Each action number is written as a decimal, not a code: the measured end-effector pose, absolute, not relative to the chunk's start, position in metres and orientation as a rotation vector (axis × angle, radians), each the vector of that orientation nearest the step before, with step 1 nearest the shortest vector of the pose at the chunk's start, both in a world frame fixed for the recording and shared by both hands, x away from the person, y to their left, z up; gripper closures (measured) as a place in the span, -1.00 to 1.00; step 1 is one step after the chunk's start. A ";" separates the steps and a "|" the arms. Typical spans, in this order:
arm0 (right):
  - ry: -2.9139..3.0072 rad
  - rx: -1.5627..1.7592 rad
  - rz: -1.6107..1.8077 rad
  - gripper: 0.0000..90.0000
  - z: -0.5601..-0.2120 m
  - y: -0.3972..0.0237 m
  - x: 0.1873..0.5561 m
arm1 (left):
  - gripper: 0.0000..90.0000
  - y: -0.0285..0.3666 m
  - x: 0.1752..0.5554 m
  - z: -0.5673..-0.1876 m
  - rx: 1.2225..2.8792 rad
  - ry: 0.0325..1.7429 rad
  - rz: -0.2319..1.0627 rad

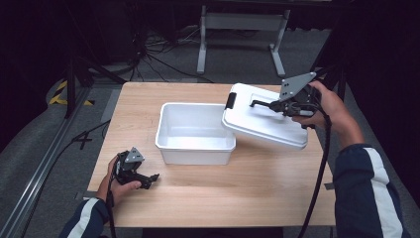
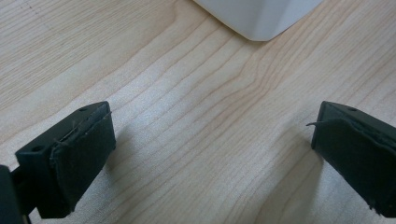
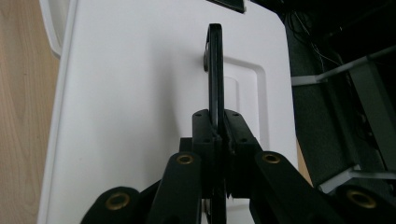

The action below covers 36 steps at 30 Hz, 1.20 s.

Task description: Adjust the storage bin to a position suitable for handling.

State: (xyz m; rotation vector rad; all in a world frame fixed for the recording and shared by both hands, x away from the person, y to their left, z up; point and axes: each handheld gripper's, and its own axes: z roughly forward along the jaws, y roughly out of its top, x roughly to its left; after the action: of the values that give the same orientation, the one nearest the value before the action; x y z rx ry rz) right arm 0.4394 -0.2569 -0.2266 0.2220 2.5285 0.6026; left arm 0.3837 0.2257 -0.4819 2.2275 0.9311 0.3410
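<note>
An open white plastic bin (image 1: 194, 133) stands in the middle of the wooden table. Its white lid (image 1: 265, 119) hangs tilted over the bin's right rim, lifted by a thin black handle (image 1: 262, 103). My right gripper (image 1: 278, 105) is shut on that handle; in the right gripper view the handle (image 3: 215, 70) runs straight up from between the closed fingertips (image 3: 204, 125) across the lid (image 3: 140, 93). My left gripper (image 1: 151, 179) rests low at the table's front left, open, its pads (image 2: 84, 149) wide apart over bare wood. A corner of the bin (image 2: 259, 18) sits ahead of it.
The table (image 1: 247, 188) has bare wood in front of the bin and on both sides. Behind the table stand a grey metal frame (image 1: 242, 22) and cables on the dark floor. A black latch (image 1: 230, 100) sits on the lid's near-left edge.
</note>
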 end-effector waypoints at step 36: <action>2.538 0.409 0.576 0.89 -0.269 -0.317 0.445 | -1.00 0.226 0.384 -0.482 2.227 0.931 0.341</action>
State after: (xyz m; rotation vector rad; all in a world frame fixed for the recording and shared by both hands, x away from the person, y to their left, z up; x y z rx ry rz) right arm 0.4454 -0.3171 -0.2688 0.4093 2.5378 0.5757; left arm 0.3837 0.2257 -0.4819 2.2275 0.9309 0.3410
